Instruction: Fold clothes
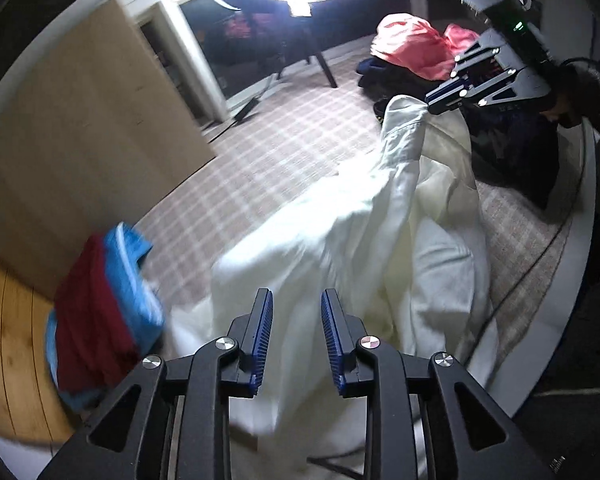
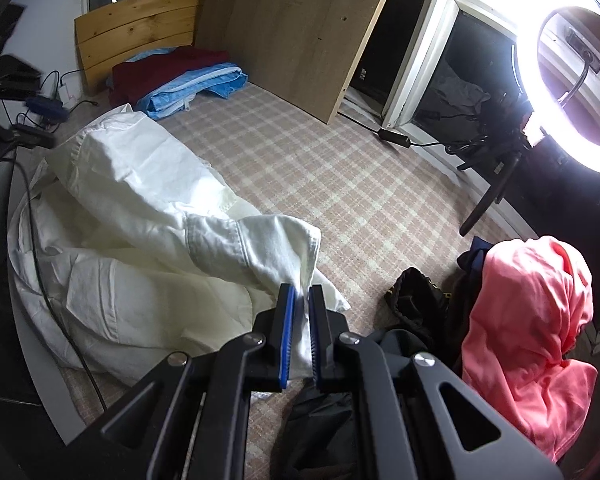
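Checked bedding (image 2: 360,184) covers the bed, lit by a ring light (image 2: 572,92) that only the right wrist view shows whole; the left view cuts it off at the top. A white shirt (image 2: 148,216) lies crumpled across the bed, one end lifted. The right gripper (image 2: 302,300) has its fingers closed on that end. The left gripper (image 1: 296,312) hangs above the shirt, fingers apart and holding nothing. Motion blur smears the red and blue folded stack (image 1: 104,312) in the left view; the right view shows it sharp. A pink garment (image 2: 532,328) tops a dark pile whose items are hard to tell apart.
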### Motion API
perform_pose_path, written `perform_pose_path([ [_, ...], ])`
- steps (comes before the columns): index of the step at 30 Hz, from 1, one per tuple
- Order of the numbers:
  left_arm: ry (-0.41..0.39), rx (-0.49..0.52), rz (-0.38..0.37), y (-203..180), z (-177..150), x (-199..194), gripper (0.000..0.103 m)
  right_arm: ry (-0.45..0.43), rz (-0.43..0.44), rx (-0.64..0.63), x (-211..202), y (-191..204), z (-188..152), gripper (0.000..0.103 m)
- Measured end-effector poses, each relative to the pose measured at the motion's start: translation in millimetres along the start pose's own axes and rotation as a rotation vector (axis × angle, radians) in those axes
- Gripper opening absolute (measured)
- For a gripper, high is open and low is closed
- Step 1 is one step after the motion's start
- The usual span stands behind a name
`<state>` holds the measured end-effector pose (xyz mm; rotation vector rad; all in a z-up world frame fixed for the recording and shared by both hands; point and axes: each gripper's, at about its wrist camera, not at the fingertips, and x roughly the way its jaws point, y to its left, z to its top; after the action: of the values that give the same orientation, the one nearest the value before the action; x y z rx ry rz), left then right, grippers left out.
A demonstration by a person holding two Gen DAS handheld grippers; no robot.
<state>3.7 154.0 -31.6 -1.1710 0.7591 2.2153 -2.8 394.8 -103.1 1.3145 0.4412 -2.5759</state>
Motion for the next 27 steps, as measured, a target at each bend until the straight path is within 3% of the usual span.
perform_pose_path([
  [2, 0.02, 0.041, -0.023, -2, 9, 15, 0.026, -0.003, -0.003, -0.001, -2, 1, -1, 0.008],
  [3, 0.03, 0.059, -0.035, -2, 12, 21, 0.02, -0.005, -0.004, -0.002, -2, 2, -1, 0.008],
  [4, 0.036, 0.074, -0.038, -2, 14, 27, 0.0, -0.006, -0.006, -0.002, -3, 2, -2, 0.008],
  [8, 0.056, 0.071, 0.009, 12, 23, 32, 0.001, -0.025, -0.017, 0.01, -9, -1, 0, 0.007],
  [10, -0.003, 0.034, 0.023, 26, 30, 10, 0.001, -0.041, -0.025, 0.024, -13, -5, 2, 0.006],
  [13, -0.066, 0.024, 0.027, 26, 29, -22, 0.001, -0.055, 0.063, 0.051, -16, -11, 4, 0.006],
  [15, -0.055, 0.016, 0.021, 22, 22, -20, 0.001, -0.023, 0.12, 0.067, -9, -13, 4, 0.014],
  [17, -0.044, 0.007, 0.015, 17, 15, -18, 0.001, -0.008, 0.141, 0.091, 1, -18, 6, 0.046],
  [21, -0.022, -0.009, 0.003, 9, 2, -15, 0.001, -0.015, 0.24, 0.178, 20, -34, 12, 0.05],
  [27, 0.011, -0.035, -0.016, -4, -19, -9, 0.001, 0.068, 0.371, 0.12, 75, -42, 45, 0.054],
])
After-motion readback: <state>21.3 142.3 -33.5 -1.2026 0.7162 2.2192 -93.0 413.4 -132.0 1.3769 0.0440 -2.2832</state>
